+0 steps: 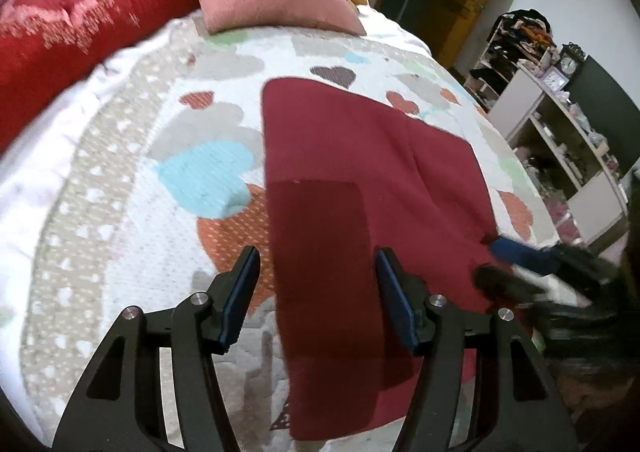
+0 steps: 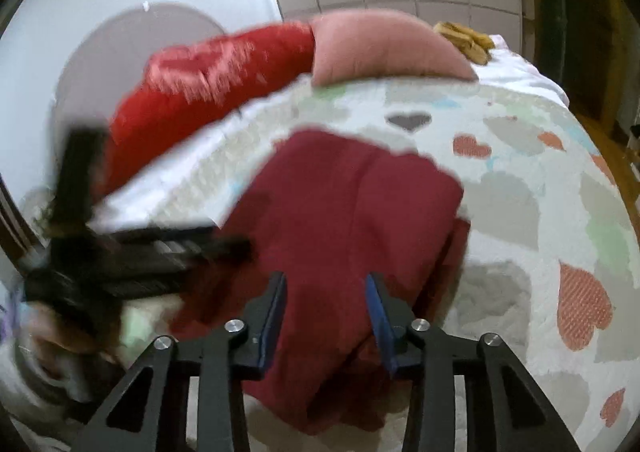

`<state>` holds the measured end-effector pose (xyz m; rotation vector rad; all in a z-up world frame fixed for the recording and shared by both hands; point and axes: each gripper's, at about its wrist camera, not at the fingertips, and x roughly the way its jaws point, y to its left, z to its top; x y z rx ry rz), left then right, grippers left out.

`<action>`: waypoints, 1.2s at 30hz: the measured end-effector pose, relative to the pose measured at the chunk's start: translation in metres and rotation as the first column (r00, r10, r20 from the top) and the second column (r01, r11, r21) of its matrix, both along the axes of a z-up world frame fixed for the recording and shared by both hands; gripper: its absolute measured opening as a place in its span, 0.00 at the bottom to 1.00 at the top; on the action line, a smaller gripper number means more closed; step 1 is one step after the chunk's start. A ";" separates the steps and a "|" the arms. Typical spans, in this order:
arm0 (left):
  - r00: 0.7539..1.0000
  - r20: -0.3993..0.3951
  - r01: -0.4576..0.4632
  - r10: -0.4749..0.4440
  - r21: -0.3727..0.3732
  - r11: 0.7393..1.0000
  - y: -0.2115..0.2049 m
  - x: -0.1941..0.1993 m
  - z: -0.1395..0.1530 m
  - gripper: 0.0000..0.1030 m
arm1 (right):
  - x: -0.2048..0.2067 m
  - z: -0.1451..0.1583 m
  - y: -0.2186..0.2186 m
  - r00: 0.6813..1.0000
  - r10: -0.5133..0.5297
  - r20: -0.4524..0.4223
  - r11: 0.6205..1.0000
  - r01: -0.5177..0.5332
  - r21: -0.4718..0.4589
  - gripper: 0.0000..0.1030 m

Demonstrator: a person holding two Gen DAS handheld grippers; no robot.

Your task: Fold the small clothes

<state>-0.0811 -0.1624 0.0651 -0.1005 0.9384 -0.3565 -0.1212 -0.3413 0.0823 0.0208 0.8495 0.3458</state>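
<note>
Fingers [image 1: 244, 284] wide above maroon garment [image 1: 360, 172]

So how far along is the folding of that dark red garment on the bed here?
Partly done, it seems: the dark red garment lies flat on the heart-print bedspread with layered edges along its right side, suggesting one fold made. In hand: nothing; the left gripper and right gripper are both open above its near end. Left: probably further folds, since it remains long.
</note>
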 end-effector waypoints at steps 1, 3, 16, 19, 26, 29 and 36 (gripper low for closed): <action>1.000 0.012 -0.008 0.008 0.011 1.000 0.001 -0.001 0.001 0.64 | 0.001 -0.009 0.001 1.000 -0.015 -0.007 0.999 0.014 -0.035 0.35; 0.999 0.031 -0.029 0.028 0.028 0.999 0.004 -0.003 0.004 0.66 | 0.003 -0.025 0.000 0.999 -0.041 -0.009 0.996 0.040 -0.085 0.36; 0.989 0.120 -0.090 0.084 0.052 0.995 0.006 -0.027 0.028 0.66 | -0.030 0.024 0.006 0.980 -0.155 0.122 0.986 0.162 -0.049 0.48; 0.986 0.143 -0.092 0.084 0.054 0.994 0.005 -0.034 0.033 0.66 | -0.032 0.027 0.006 0.973 -0.197 0.124 0.978 0.204 -0.046 0.48; 0.979 0.187 -0.094 0.080 0.065 0.993 0.000 -0.047 0.044 0.66 | -0.038 0.032 -0.002 0.963 -0.236 0.131 0.971 0.239 -0.011 0.49; 0.978 0.194 -0.092 0.078 0.066 0.994 -0.002 -0.048 0.046 0.66 | -0.041 0.034 -0.004 0.961 -0.241 0.134 0.970 0.243 -0.002 0.53; 0.978 0.194 -0.087 0.072 0.073 0.993 -0.005 -0.050 0.045 0.66 | -0.044 0.035 -0.004 0.961 -0.239 0.138 0.971 0.241 0.005 0.60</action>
